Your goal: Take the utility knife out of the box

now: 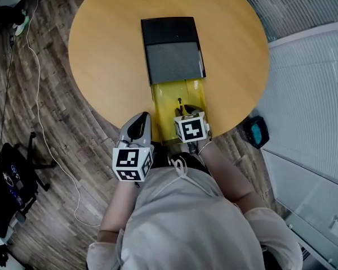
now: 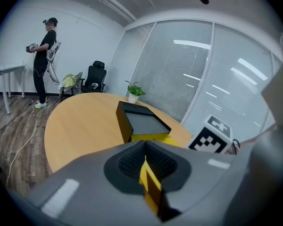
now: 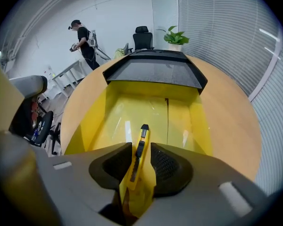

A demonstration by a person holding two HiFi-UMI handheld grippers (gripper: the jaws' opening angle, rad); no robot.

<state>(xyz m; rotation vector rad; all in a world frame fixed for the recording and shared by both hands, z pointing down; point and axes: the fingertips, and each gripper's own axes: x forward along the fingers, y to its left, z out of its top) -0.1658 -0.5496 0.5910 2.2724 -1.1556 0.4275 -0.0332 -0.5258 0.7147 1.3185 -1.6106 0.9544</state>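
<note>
One round table (image 1: 101,49): bare wood to the left of the box, room to set the knife down.
Box (image 1: 172,46): black sleeve pushed back, yellow tray (image 3: 108,112) open toward me.
Left gripper (image 1: 138,127): jaws pressed together off the table's near edge; there's a thin yellow strip in the seam that I can't identify. I judge it free to steady the tray.
Right gripper (image 3: 141,152): clamped on the knife, over the tray's near end.
Utility knife (image 3: 141,136): yellow, tip forward, above the tray floor. Lift straight up, clear the walls and squeeze firmly, as the slim body may pivot.
</note>
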